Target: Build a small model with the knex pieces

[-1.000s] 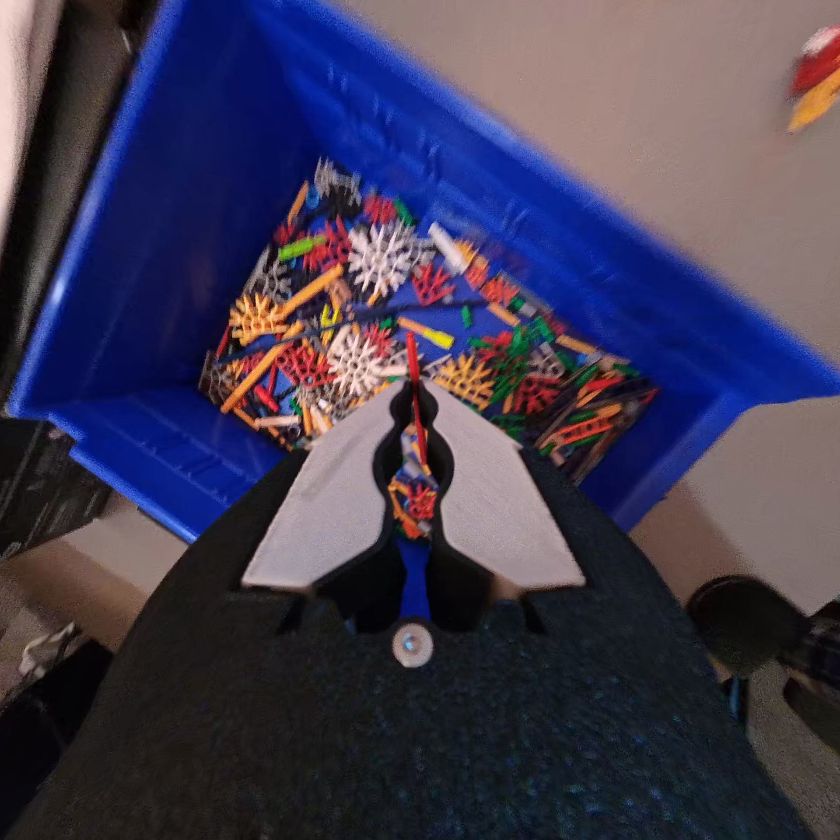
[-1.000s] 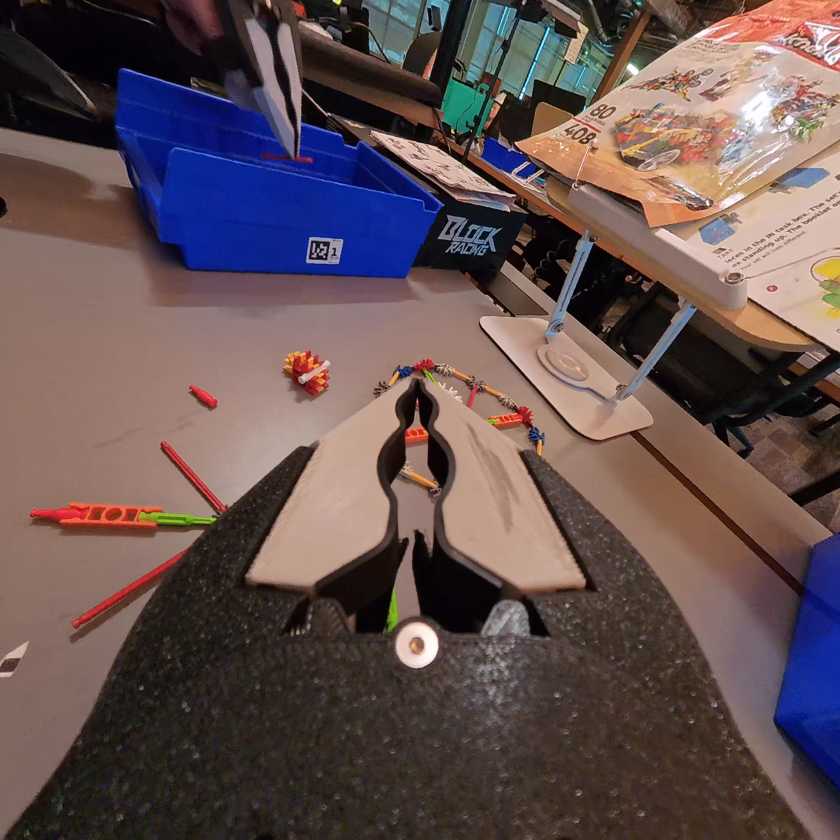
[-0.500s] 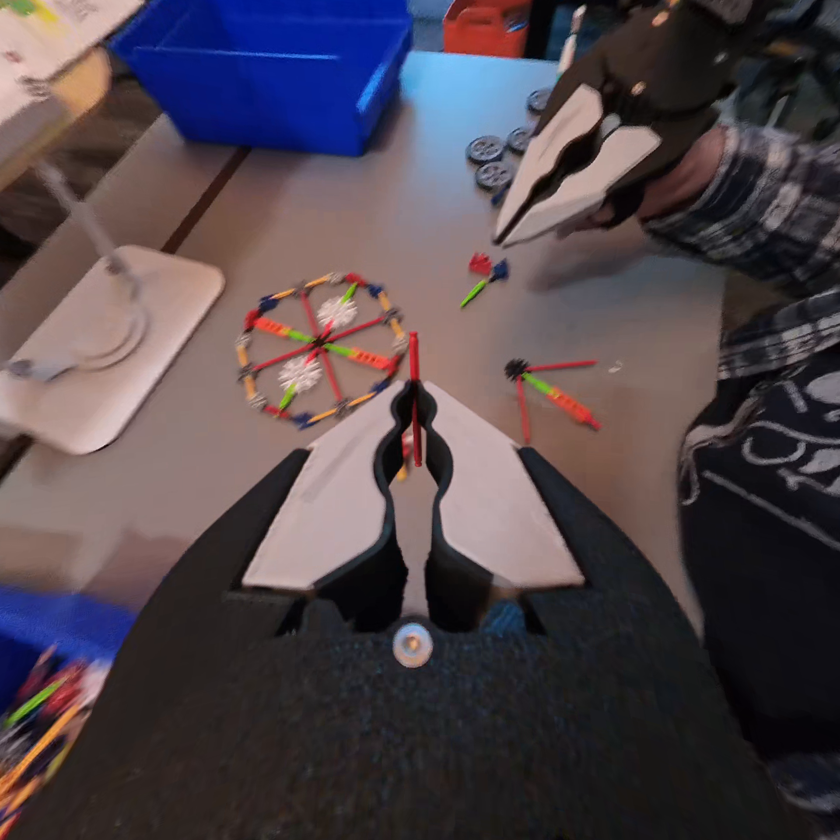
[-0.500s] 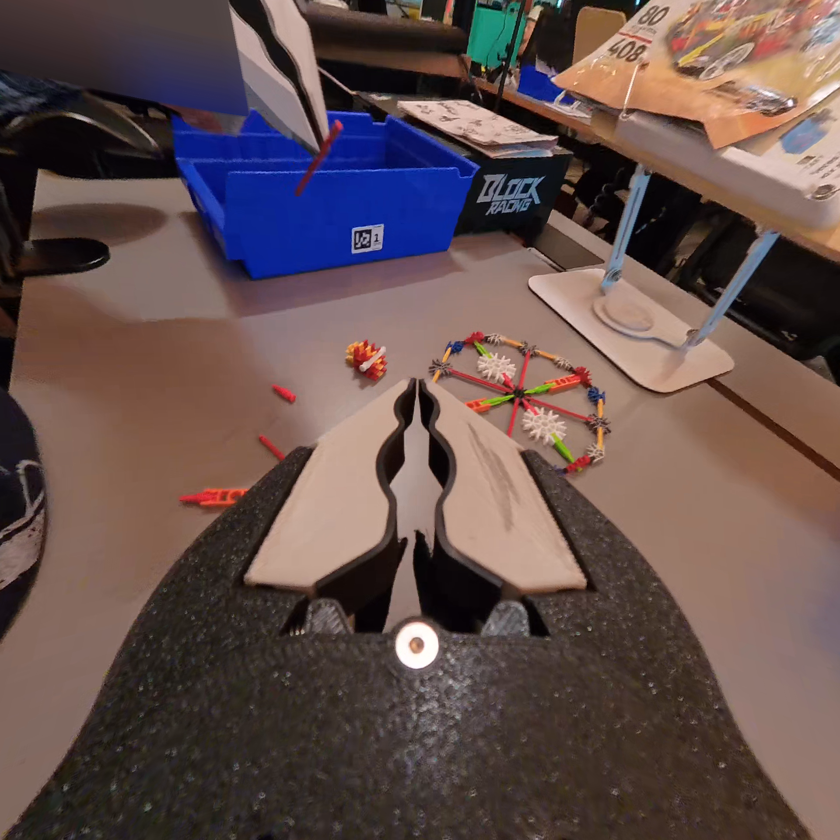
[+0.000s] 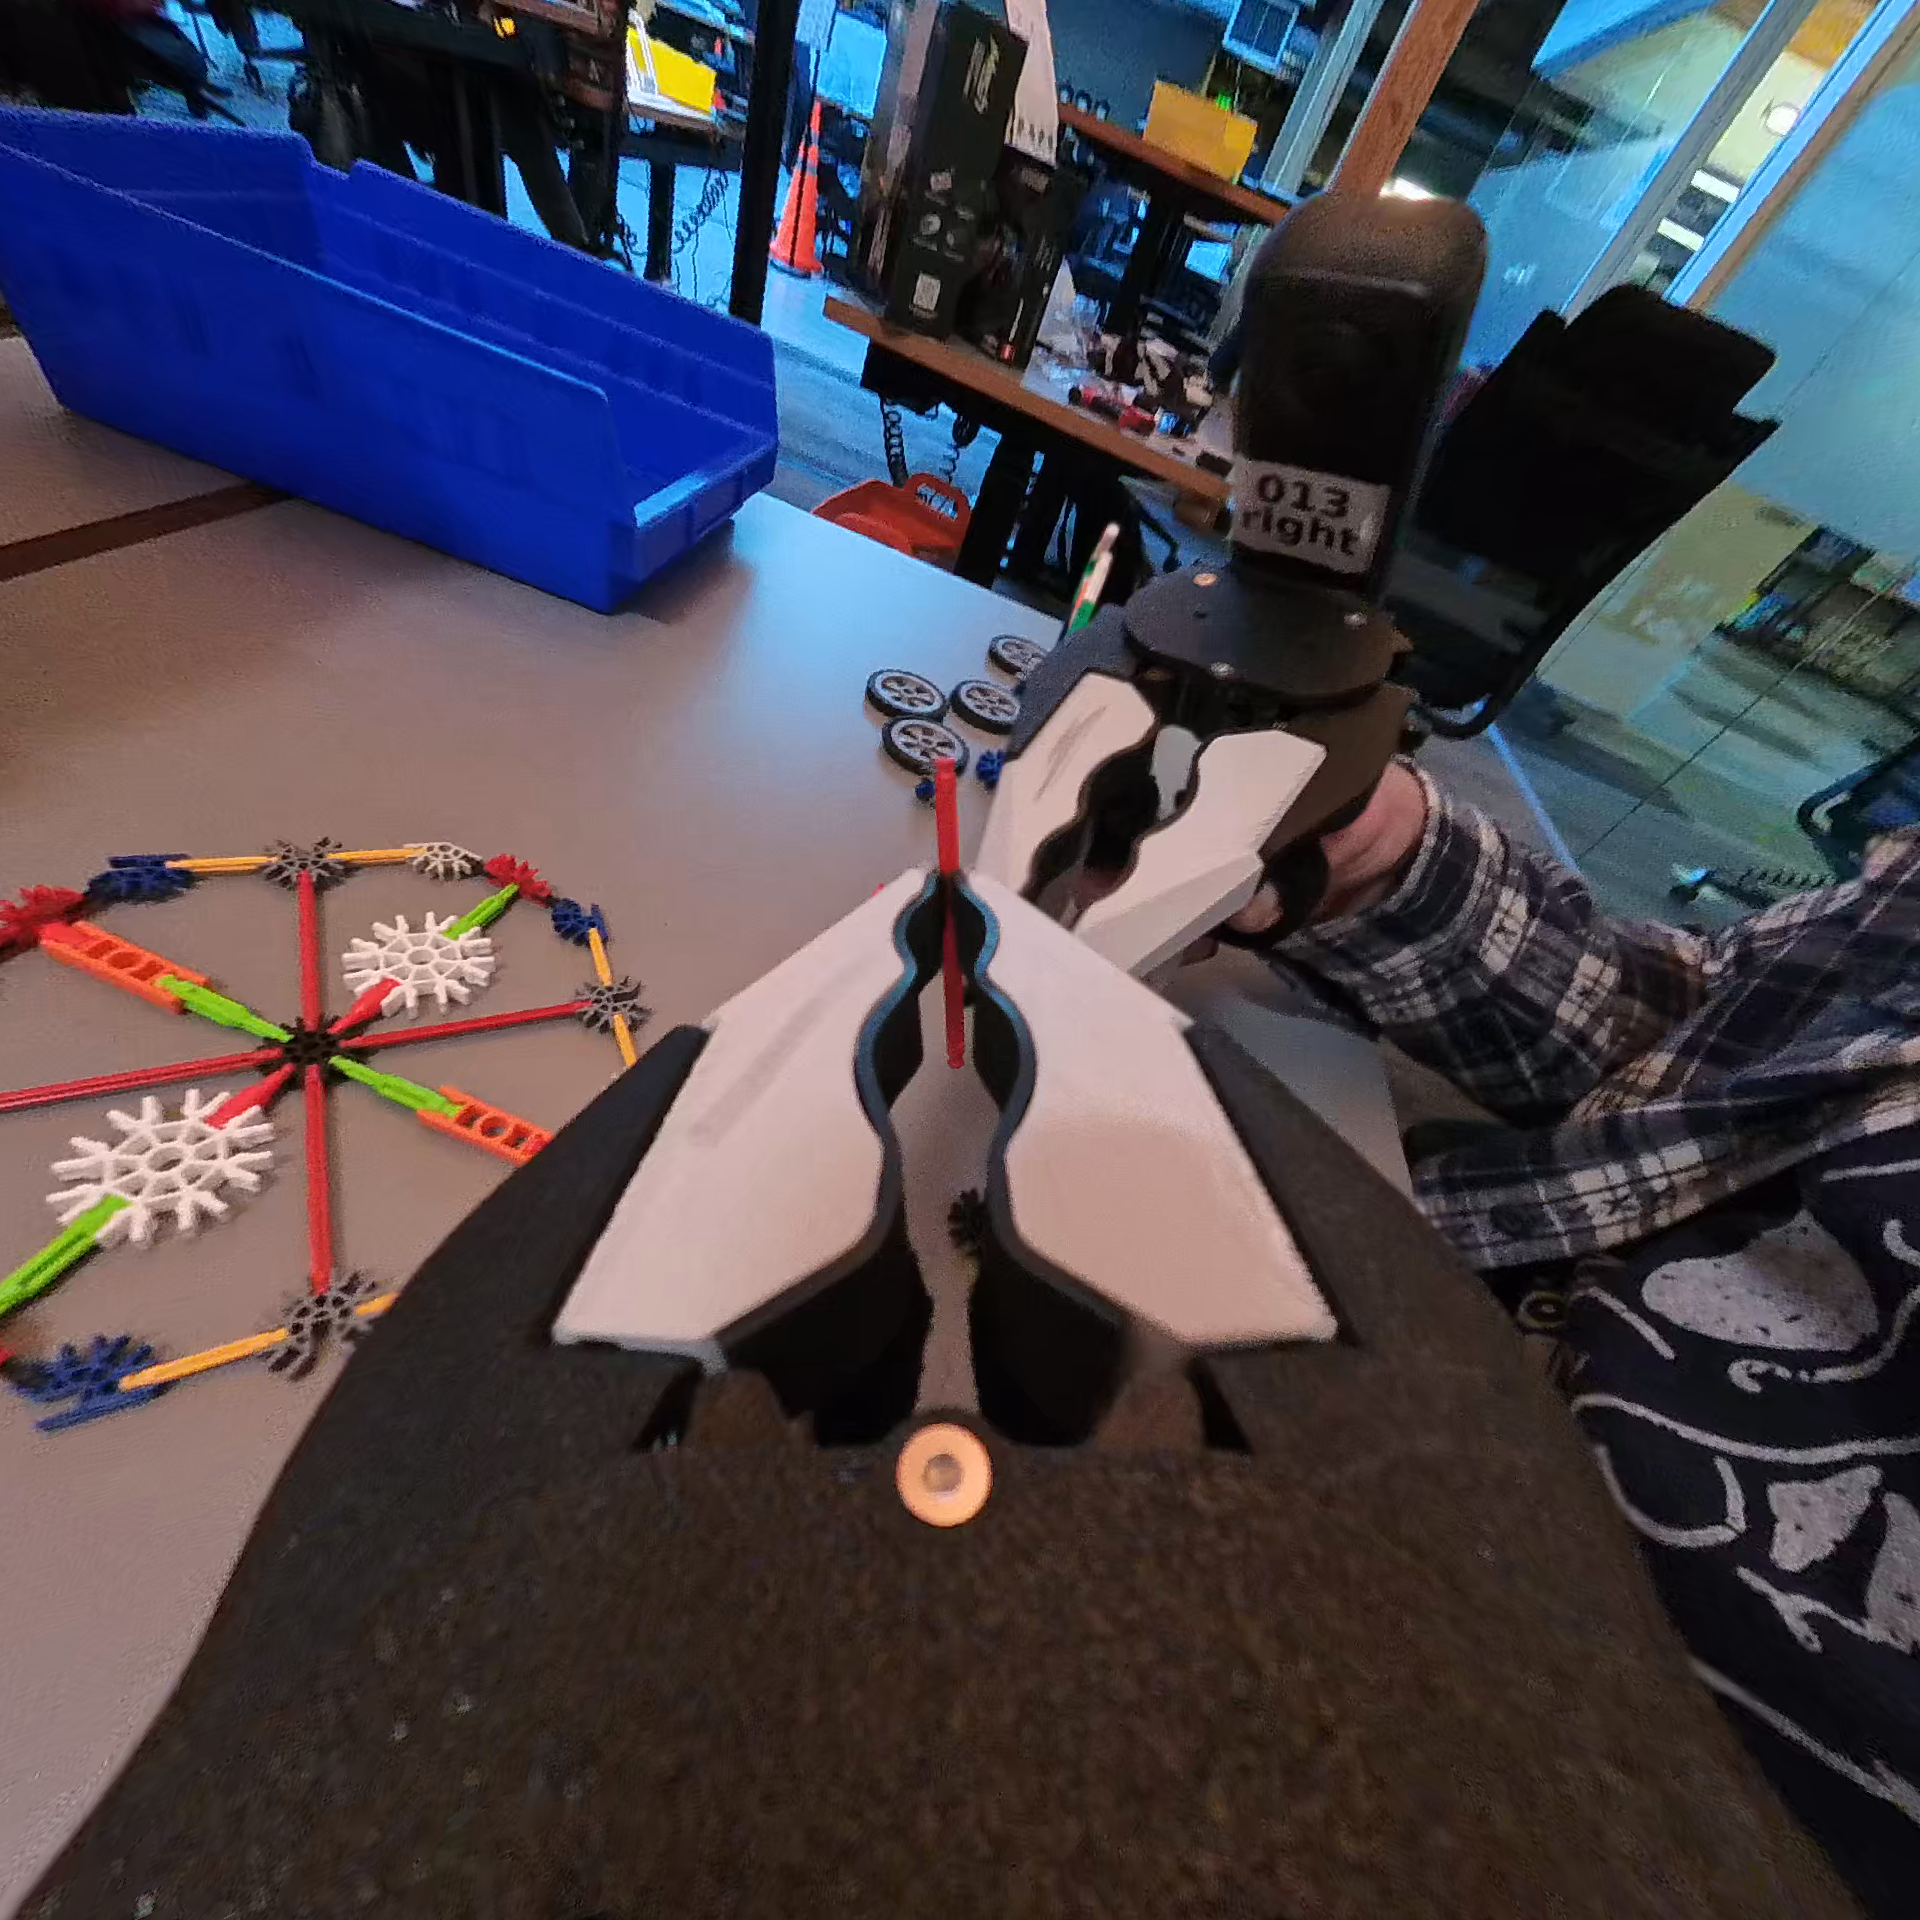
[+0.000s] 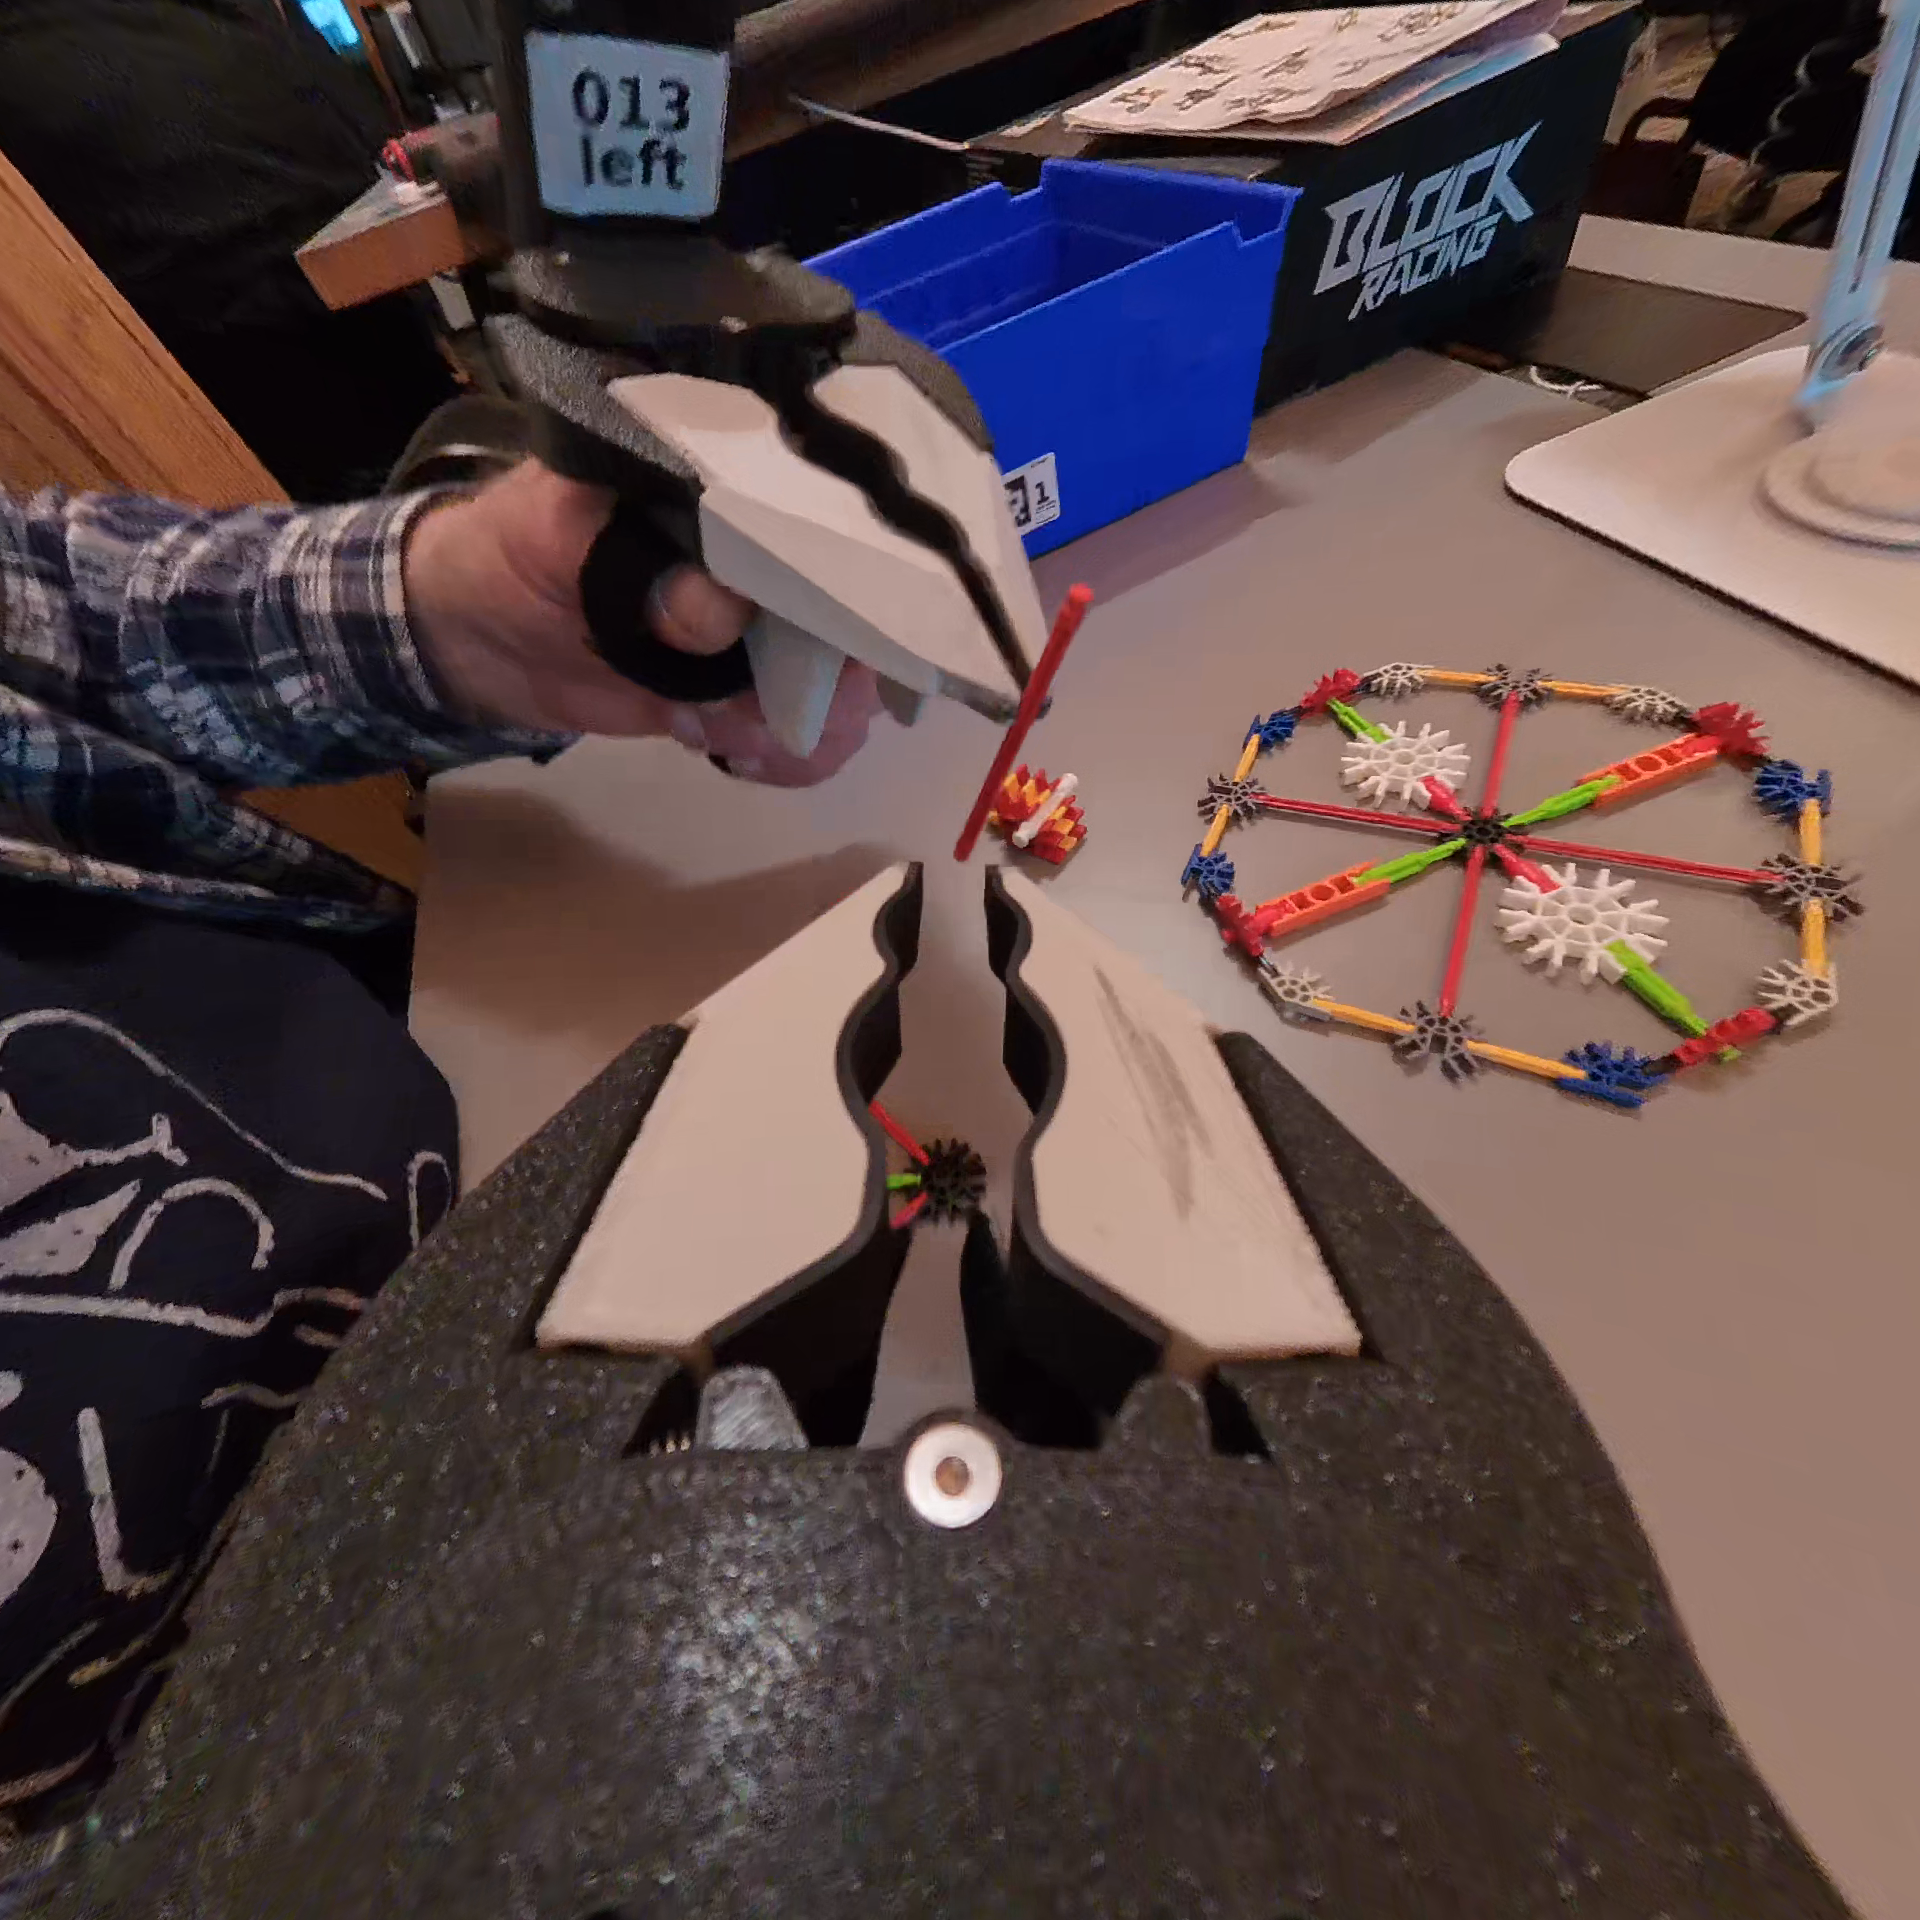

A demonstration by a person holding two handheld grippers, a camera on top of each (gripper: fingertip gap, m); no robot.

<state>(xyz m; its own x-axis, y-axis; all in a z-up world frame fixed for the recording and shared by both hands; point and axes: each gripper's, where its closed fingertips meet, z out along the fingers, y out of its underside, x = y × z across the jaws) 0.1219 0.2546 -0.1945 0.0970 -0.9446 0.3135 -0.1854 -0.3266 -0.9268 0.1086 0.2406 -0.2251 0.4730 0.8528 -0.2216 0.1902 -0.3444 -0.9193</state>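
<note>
Carried away from the blue bin, the red rod is clamped in the left gripper above the table; the right gripper is held slightly parted, empty, near the wheel model.

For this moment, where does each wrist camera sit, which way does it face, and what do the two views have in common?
Left wrist view: sits behind the left gripper, looking along its fingers, which are shut on a red rod, toward the right gripper and a plaid sleeve.
Right wrist view: sits behind the open right gripper, looking down at the grey table, with the left gripper and the hand holding it in view.
Shared: red rod, spoked wheel model, black connector.
</note>
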